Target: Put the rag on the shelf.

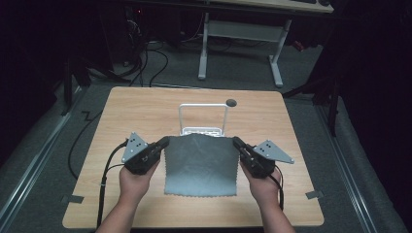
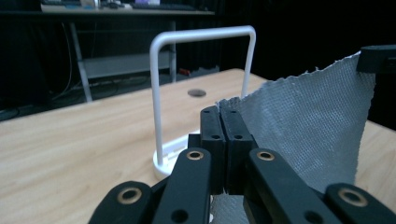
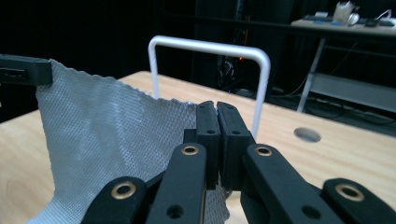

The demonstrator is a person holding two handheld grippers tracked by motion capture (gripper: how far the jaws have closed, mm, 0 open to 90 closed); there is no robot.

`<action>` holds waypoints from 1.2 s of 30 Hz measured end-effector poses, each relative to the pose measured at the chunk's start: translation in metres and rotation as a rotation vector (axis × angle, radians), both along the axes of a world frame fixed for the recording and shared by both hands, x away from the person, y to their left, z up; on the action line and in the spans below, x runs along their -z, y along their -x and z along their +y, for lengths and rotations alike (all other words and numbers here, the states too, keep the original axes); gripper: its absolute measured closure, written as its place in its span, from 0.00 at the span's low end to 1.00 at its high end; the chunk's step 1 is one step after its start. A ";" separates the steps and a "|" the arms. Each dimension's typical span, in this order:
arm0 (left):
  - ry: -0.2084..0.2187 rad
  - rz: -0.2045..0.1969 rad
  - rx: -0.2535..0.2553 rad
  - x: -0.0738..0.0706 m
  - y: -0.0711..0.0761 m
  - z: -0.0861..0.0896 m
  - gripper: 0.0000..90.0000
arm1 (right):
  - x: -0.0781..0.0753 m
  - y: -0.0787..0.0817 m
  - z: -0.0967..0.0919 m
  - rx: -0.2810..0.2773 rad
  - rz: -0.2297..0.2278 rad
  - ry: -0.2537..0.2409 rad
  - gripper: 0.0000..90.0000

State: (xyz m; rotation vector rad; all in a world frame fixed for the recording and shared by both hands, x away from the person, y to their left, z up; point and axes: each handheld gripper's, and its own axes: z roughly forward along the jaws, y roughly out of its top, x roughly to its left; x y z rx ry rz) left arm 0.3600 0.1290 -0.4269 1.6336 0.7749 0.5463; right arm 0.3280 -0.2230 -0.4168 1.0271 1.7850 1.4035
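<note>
A grey woven cloth (image 1: 201, 162) hangs spread between my two grippers above the wooden table (image 1: 145, 111). My left gripper (image 1: 165, 142) is shut on the cloth's upper left corner, my right gripper (image 1: 237, 142) on its upper right corner. Just behind the cloth stands a white wire rack (image 1: 203, 116), an upright hoop on a small base. In the left gripper view my jaws (image 2: 219, 112) pinch the cloth (image 2: 308, 130), with the rack (image 2: 201, 84) beyond them. The right gripper view has my jaws (image 3: 216, 108) closed on the cloth (image 3: 107, 135), the rack (image 3: 210, 49) behind.
A round dark hole (image 1: 231, 102) sits in the tabletop behind the rack. Beyond the far edge stands a white-legged desk (image 1: 243, 43) with cables on the floor. Grey carpet surrounds the table.
</note>
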 end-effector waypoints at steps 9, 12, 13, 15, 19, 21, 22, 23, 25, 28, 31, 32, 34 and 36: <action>-0.014 -0.102 -0.009 -0.037 -0.012 -0.005 1.00 | -0.032 -0.008 -0.011 0.016 -0.049 -0.028 0.99; -0.007 -0.110 -0.013 -0.044 -0.016 -0.005 1.00 | -0.039 -0.010 -0.011 0.021 -0.063 -0.045 0.99; -0.004 -0.111 -0.015 -0.045 -0.017 -0.006 1.00 | -0.041 -0.011 -0.011 0.020 -0.063 -0.044 0.99; -0.014 -0.120 -0.022 -0.048 -0.020 -0.006 1.00 | -0.044 -0.013 -0.011 0.020 -0.070 -0.042 0.99; -0.014 -0.123 -0.032 -0.049 -0.030 -0.007 1.00 | -0.047 -0.021 -0.010 0.024 -0.072 -0.043 0.99; -0.031 -0.117 -0.045 -0.048 -0.040 -0.007 1.00 | -0.049 -0.028 -0.008 0.030 -0.071 -0.034 0.99; -0.040 -0.111 -0.048 -0.047 -0.045 -0.007 1.00 | -0.049 -0.032 -0.007 0.031 -0.068 -0.027 0.99; -0.034 -0.101 -0.050 -0.046 -0.050 -0.007 1.00 | -0.049 -0.036 -0.006 0.035 -0.067 -0.024 0.99; -0.031 -0.089 -0.058 -0.045 -0.058 -0.006 1.00 | -0.049 -0.043 -0.004 0.033 -0.062 -0.021 0.99; -0.031 -0.086 -0.067 -0.047 -0.069 -0.003 1.00 | -0.049 -0.055 -0.001 0.031 -0.053 -0.021 0.99; -0.037 -0.094 -0.075 -0.049 -0.075 -0.003 1.00 | -0.052 -0.065 0.000 0.030 -0.057 -0.010 0.99; -0.037 -0.099 -0.078 -0.050 -0.077 -0.003 1.00 | -0.052 -0.068 0.001 0.034 -0.049 -0.014 0.99; -0.037 -0.100 -0.080 -0.052 -0.083 -0.003 1.00 | -0.054 -0.075 0.000 0.033 -0.045 -0.011 0.99; -0.045 -0.101 -0.083 -0.053 -0.088 -0.004 1.00 | -0.055 -0.080 0.001 0.036 -0.045 -0.012 0.99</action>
